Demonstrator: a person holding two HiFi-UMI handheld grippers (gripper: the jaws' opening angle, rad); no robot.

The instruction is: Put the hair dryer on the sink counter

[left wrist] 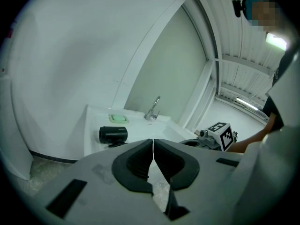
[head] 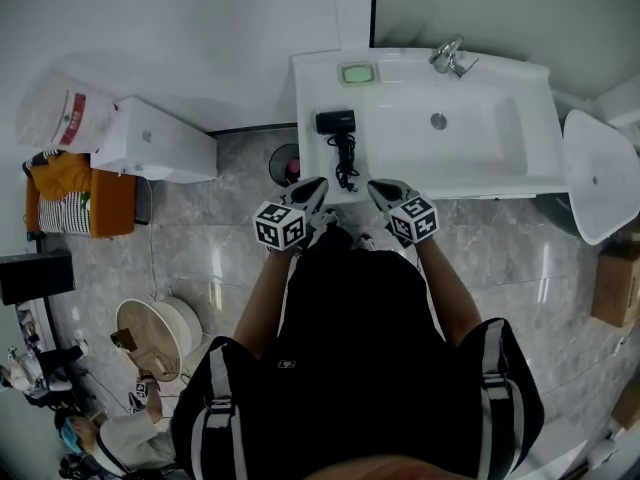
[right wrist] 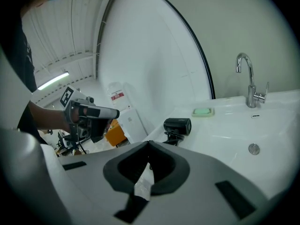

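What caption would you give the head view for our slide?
Hair dryer rests on the sink counter beside the basin; left gripper and right gripper hover shut.

- We find the head view brightly and evenly lit, and sharp throughout; the white sink counter [head: 480,138] is close to overexposed.
- We note pale glare streaks on the glossy floor tiles [head: 215,263]; shadows are soft and faint.
- Both gripper views show heavy fisheye bowing and black corners.
- A ceiling light strip [left wrist: 276,41] blooms at the upper right of the left gripper view.
- In both gripper views the nearest foreground is soft, while the background is moderately sharp.
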